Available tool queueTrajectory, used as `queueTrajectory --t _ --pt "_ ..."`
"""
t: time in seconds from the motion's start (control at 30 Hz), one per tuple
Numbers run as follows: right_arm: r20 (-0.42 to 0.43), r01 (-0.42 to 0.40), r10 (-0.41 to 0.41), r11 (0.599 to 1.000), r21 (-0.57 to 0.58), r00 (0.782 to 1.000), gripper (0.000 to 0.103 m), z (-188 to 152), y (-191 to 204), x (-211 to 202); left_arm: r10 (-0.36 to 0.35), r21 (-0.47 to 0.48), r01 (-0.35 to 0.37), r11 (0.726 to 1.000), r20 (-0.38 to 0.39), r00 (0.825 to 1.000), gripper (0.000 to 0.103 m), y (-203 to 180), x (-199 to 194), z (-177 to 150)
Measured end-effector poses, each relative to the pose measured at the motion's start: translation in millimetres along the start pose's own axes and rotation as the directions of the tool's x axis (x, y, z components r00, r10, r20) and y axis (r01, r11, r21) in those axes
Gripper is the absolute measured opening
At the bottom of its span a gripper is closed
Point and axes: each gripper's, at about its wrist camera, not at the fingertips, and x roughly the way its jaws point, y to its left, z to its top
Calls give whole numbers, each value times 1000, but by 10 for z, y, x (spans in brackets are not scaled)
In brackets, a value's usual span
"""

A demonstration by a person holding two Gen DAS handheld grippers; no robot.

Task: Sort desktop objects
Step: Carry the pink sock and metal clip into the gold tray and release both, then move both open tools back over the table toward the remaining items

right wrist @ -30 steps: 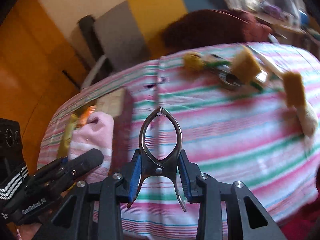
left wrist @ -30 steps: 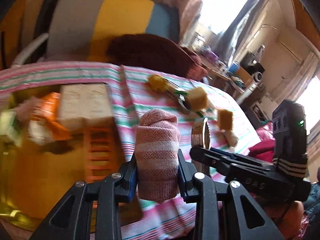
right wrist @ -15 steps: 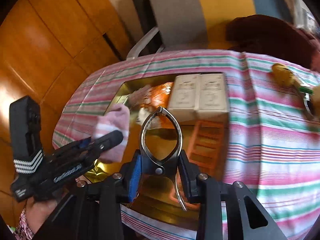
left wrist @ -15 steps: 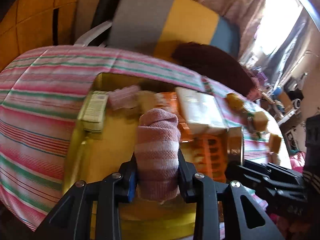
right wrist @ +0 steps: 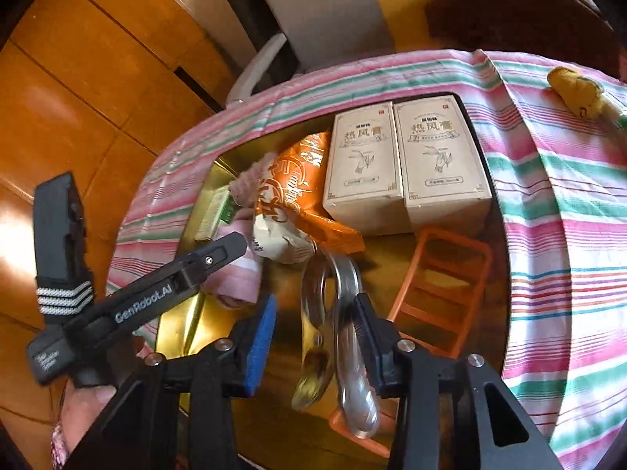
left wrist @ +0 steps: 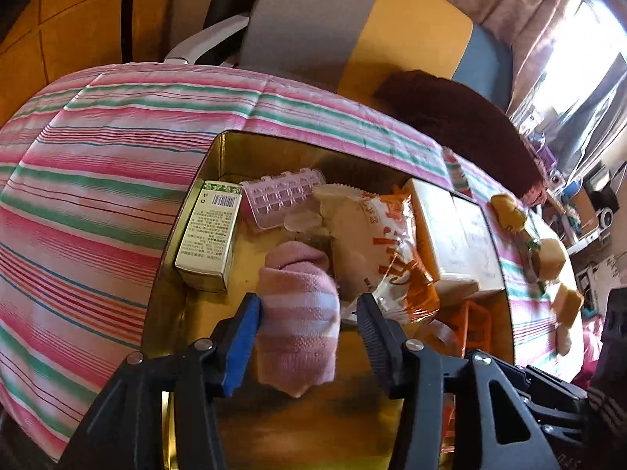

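Note:
Both grippers hover over a gold tray (left wrist: 196, 180) on the striped tablecloth. My left gripper (left wrist: 309, 313) has opened; the rolled pink striped sock (left wrist: 298, 325) sits between its jaws, touching only the left pad. My right gripper (right wrist: 313, 321) is open too; the metal tongs (right wrist: 345, 313) hang blurred between the jaws, against the right finger. The left gripper and sock (right wrist: 235, 282) also show in the right wrist view. The tray (right wrist: 203, 203) holds two beige boxes (right wrist: 403, 164), an orange snack bag (right wrist: 298, 203), a green-white box (left wrist: 207, 235) and a pink plastic piece (left wrist: 282, 199).
An orange plastic rack (right wrist: 443, 290) lies in the tray's right part. Yellow sponges (left wrist: 552, 258) and a yellow plush toy (right wrist: 576, 90) lie on the cloth right of the tray. A grey-yellow chair (left wrist: 352, 31) stands behind the table.
Both grippers moved left from the cloth to over the tray, then opened. The sock and the tongs, held tight before, now sit loose between the jaws.

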Motion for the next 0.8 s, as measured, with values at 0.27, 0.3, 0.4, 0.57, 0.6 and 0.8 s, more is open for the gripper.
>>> queueTrajectory --t 0.27,0.3,0.4,0.57,0.6,0.8 --pt "-18 3 -4 999 -43 1000 42 -152 44 -99 12 -58 -8 998 54 998 53 3 -187 -103" --pt "-18 7 -8 999 -53 1000 40 -185 69 -104 16 -61 -12 998 61 998 53 -5 -213 -125" --pt "-35 -17 14 997 -78 999 39 -274 114 -123 12 -70 -7 998 75 997 53 -28 -260 -173" --pt "-30 -41 39 996 -85 999 39 -343 113 -172 3 -84 3 997 65 998 53 -89 -286 -200" --pt "-22 -41 39 996 -81 999 39 -339 97 -198 4 -81 1 997 67 998 53 -118 -296 -203" --pt "34 -15 17 999 -50 999 39 -321 -110 -427 -18 -46 21 999 67 998 53 -387 -304 -205"
